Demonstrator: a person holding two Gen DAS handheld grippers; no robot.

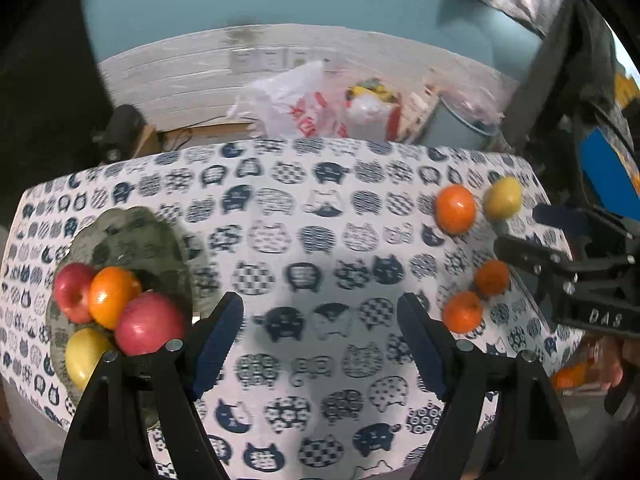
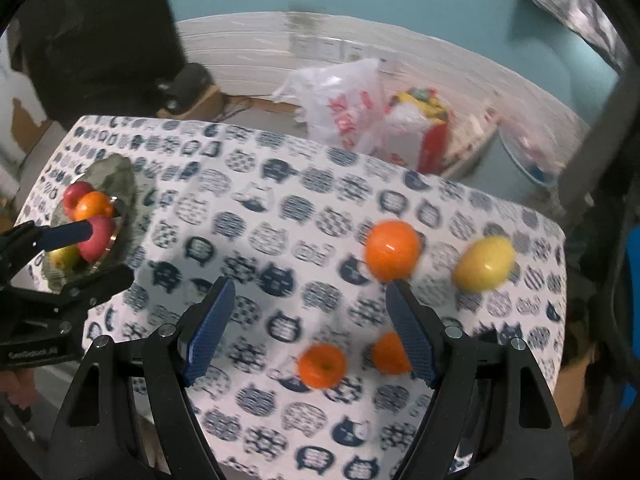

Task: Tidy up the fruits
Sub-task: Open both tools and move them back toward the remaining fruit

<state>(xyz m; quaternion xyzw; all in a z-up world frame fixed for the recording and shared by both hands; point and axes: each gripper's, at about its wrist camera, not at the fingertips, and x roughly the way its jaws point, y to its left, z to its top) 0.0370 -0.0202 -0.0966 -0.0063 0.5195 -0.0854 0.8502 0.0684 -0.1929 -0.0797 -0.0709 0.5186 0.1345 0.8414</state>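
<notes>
Four fruits sit together on the grey-green plate (image 1: 132, 236) at the left end of the tabletop (image 1: 320, 240): two red apples, one at the back (image 1: 72, 292) and one in front (image 1: 150, 324), an orange (image 1: 112, 296) between them, and a yellow fruit (image 1: 86, 356) at the plate's near edge. Four more lie loose on the cat-print cloth at the right end, well apart from the plate: a large orange (image 2: 392, 250), a yellow fruit just beside it (image 2: 484, 264), and two smaller oranges nearer the front edge, one in the open (image 2: 322, 364) and one partly hidden behind a blue pad (image 2: 390, 354).

The left tool (image 1: 320, 340) hangs over the bare middle of the cloth with its blue-padded fingers standing wide and nothing between them; its left finger (image 1: 218, 344) is just beside the front red apple in the picture, though I cannot tell whether they touch. The right tool (image 2: 310, 328) points down over the loose fruit, its fingers wide apart and gripping nothing; the small open orange shows through the gap, below the pads.

Beyond the tabletop's far edge stand a white plastic bag with red print (image 1: 296, 108) and other blurred clutter against a white-panelled wall
</notes>
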